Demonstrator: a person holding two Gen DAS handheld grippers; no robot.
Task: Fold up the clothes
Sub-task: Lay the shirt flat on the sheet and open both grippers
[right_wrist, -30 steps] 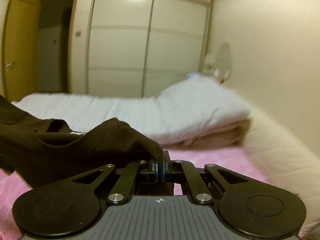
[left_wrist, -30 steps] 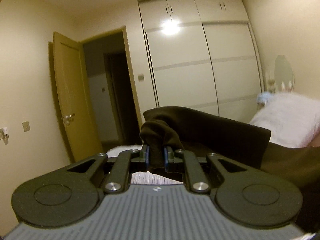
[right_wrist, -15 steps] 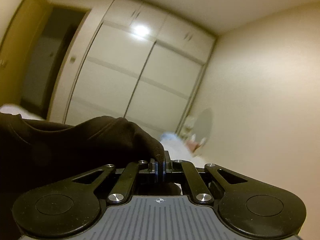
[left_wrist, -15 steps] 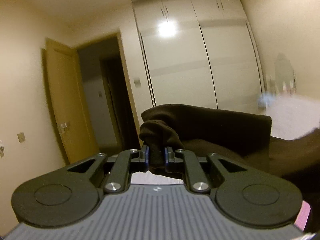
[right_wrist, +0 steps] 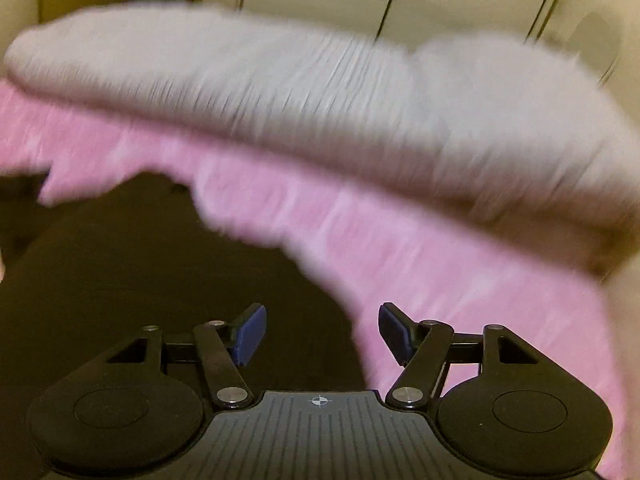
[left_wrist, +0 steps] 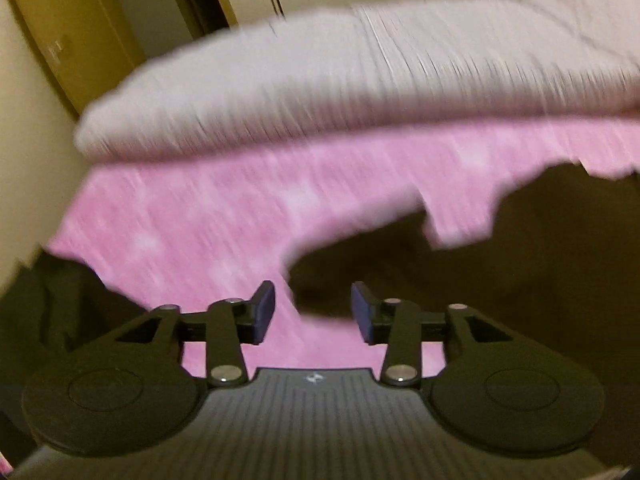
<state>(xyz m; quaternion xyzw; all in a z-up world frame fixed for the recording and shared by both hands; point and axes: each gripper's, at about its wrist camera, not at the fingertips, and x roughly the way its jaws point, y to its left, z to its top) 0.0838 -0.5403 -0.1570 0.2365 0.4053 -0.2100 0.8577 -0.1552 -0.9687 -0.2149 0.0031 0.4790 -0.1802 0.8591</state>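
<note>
Left wrist view: the left gripper (left_wrist: 313,312) tilts down over a pink bedspread (left_wrist: 208,224), its jaws opening, blue pads (left_wrist: 264,312) apart. A rounded edge of the dark brown garment (left_wrist: 500,280) lies in the gap between them, beyond the pads, which do not press on it. The garment spreads from that edge to the right and near side of the frame, its long axis running roughly left to right across the bed, with a jagged far edge against the pink. More dark cloth shows at the near left. Beyond the pink, a pale folded quilt (left_wrist: 360,80) lies across the far side, with a door (left_wrist: 72,32) at the far left. All is blurred by motion.

Right wrist view: the right gripper (right_wrist: 322,336) also points down, jaws opening wide, holding nothing; the dark brown garment (right_wrist: 140,272) lies under and left of it, its right edge passing beneath the gap. It stretches away to the left. The pink bedspread (right_wrist: 460,272) fills the right, the pale folded quilt (right_wrist: 320,100) the far side.
</note>
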